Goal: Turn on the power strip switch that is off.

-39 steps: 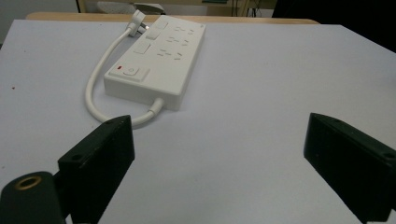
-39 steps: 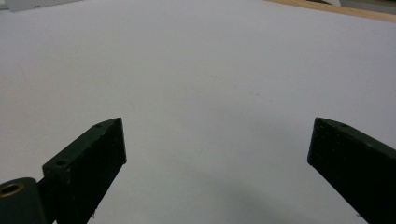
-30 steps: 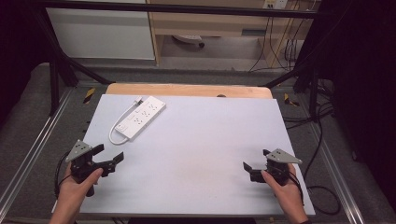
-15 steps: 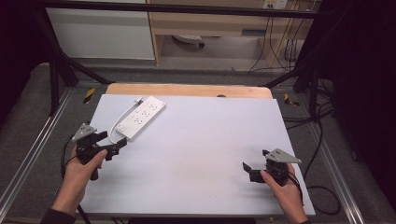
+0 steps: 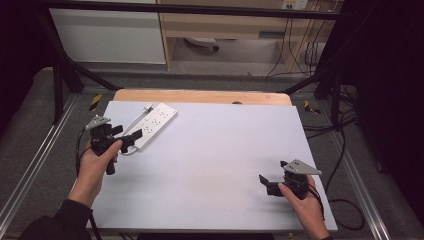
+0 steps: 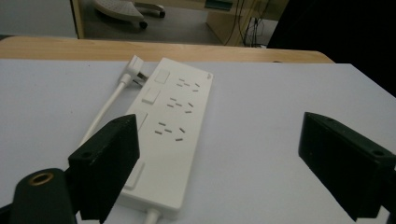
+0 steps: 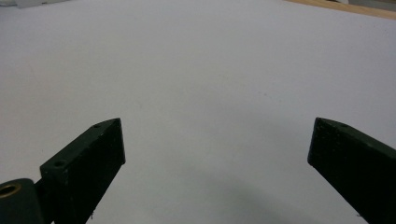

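Left tongs (image 5: 131, 135) moved far-left across the counter (image 5: 215, 165), now spread wide at the power strip (image 6: 170, 126) near end; grasp imminent. Right tongs (image 5: 264, 181) unmoved, also released

You get even, soft overhead light on the white table (image 5: 210, 165), while the room around it falls into deep dark. Your right gripper's view shows a faint shadow on the table near its blurred black jaws. The power strip (image 6: 173, 126) looks sharp, without glare.
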Motion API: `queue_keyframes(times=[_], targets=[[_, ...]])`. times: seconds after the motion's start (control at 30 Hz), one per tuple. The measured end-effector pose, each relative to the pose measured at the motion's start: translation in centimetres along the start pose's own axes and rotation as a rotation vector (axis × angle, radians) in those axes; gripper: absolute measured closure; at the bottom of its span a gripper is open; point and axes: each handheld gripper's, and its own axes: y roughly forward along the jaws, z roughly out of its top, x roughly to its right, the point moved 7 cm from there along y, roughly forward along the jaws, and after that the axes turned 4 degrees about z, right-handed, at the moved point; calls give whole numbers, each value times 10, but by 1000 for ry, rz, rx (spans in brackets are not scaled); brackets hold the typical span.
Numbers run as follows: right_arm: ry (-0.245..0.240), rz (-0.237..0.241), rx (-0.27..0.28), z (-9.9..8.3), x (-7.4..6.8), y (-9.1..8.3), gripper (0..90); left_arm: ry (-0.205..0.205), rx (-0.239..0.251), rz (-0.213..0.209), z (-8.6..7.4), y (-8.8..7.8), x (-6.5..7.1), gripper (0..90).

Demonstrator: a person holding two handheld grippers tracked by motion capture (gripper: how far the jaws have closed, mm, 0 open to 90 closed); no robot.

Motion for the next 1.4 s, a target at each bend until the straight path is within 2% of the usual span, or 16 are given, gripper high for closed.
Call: queue_keyframes(times=[0.2,0.53,0.6,0.73,0.8,1.0,1.13,1.2,1.27,1.4], targets=[[5,-1,-2,0,0,-1,44,5,2,24,8,10,-4,130],[7,2,0,1,-1,-1,43,-10,11,82,15,29,-21,162],[9,3,-1,0,-1,-1,43,-12,14,89,15,31,-23,192],[10,3,-4,0,-2,0,43,-25,26,134,14,41,-37,243],[7,3,-5,0,-2,-1,43,-41,22,137,12,45,-41,258],[11,6,-3,0,-2,-1,43,-47,15,155,8,59,-46,372],[14,7,-2,0,-3,-1,43,-39,0,148,8,65,-46,464],[12,8,-1,0,-2,-1,43,-41,-2,139,10,70,-44,480],[14,10,-1,0,-2,-1,43,-25,-7,134,12,76,-40,531],[23,12,2,0,-2,-2,43,-34,-10,124,10,83,-40,610]])
